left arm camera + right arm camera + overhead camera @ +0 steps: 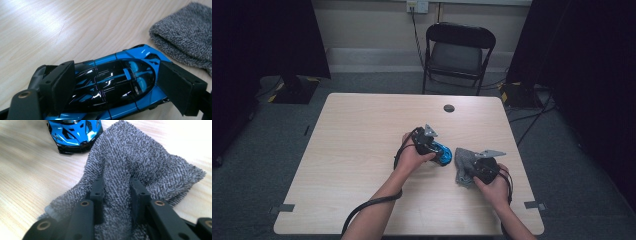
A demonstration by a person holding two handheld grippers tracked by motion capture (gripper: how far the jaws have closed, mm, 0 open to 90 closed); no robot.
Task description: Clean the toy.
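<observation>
A blue and black toy car (112, 85) lies on the wooden table (362, 130), just left of a grey terry cloth (150, 162). My left gripper (117, 75) straddles the car, one black pad on each side; the jaws stand wide and I see no clear press on it. From above, that gripper (432, 145) sits over the car (445, 154). My right gripper (116, 187) pinches a raised fold of the cloth between its jaws. In the high view the cloth (462, 161) is bunched under the right gripper (472, 169). The car's nose (75, 135) touches the cloth's far edge.
A black folding chair (459, 50) stands beyond the table's far edge. A round dark cap (449, 108) sits in the tabletop near that edge. The left gripper's cable (372, 205) trails off the near edge. Dark curtains hang on both sides.
</observation>
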